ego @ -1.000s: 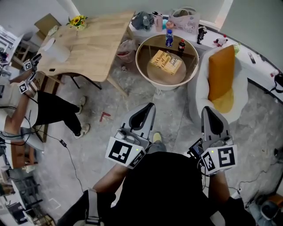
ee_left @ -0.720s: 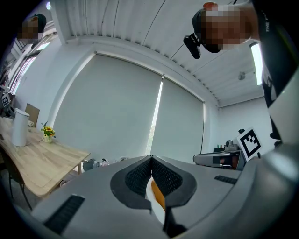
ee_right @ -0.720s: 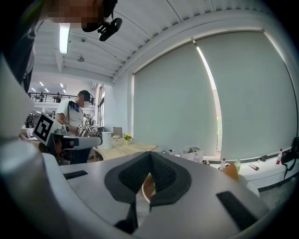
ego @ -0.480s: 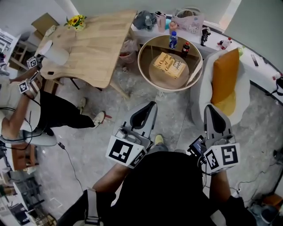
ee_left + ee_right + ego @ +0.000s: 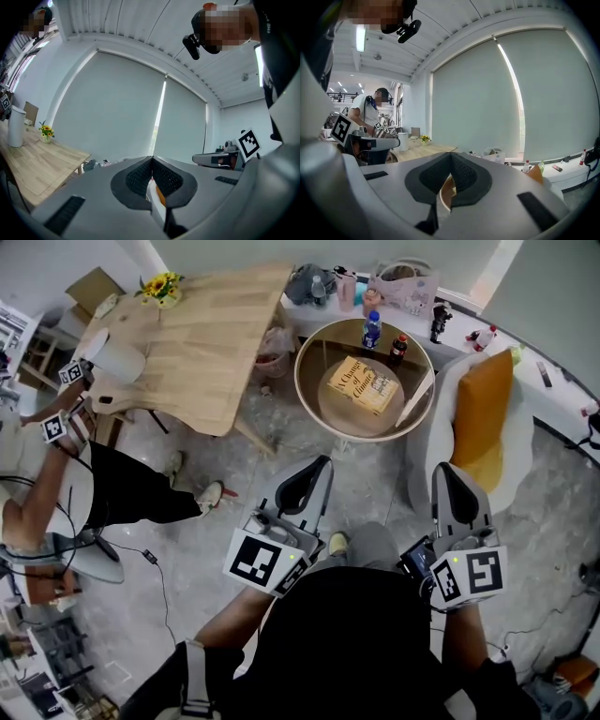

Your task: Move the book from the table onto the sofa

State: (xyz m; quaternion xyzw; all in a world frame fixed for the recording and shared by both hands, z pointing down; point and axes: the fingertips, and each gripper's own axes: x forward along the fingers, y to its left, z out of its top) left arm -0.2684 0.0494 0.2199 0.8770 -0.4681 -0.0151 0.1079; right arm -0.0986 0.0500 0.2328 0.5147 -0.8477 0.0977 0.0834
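**STATUS: BOTH GRIPPERS CLOSED, BOOK ON ROUND TABLE**

**Head view.** The left gripper [image 5: 317,472] and the right gripper [image 5: 442,474] are held side by side low in the frame, in front of the person's dark-clothed body. Both point toward the top of the frame. The book [image 5: 362,385] lies flat, yellow cover up, inside the rim of the round table [image 5: 302,381]. It may rest on a lower shelf rather than the top surface; this view does not settle which. Two bottles [image 5: 372,329] stand at the far side of the same table. The white sofa [image 5: 427,442], with an orange cushion [image 5: 483,413] leaning on its back, stands just beside the round table on its right. Both grippers are well apart from the book; the right gripper's tip is near the front of the sofa. A wooden table [image 5: 187,334] fills the upper left. A second person [image 5: 56,474] stands at the left edge.

**Left gripper view.** The jaws are together, with their ribbed pads meeting at the tips and nothing clamped. Beyond them is a wall of pale window blinds. The wooden table lies to the left, carrying a small pot of flowers [image 5: 45,132] and a white cylinder [image 5: 15,126]. The right gripper's marker cube shows at the right.

**Right gripper view.** The jaws are together and grip nothing. The wooden table and the second person appear to the left. The orange cushion and a bottle appear low on the right.
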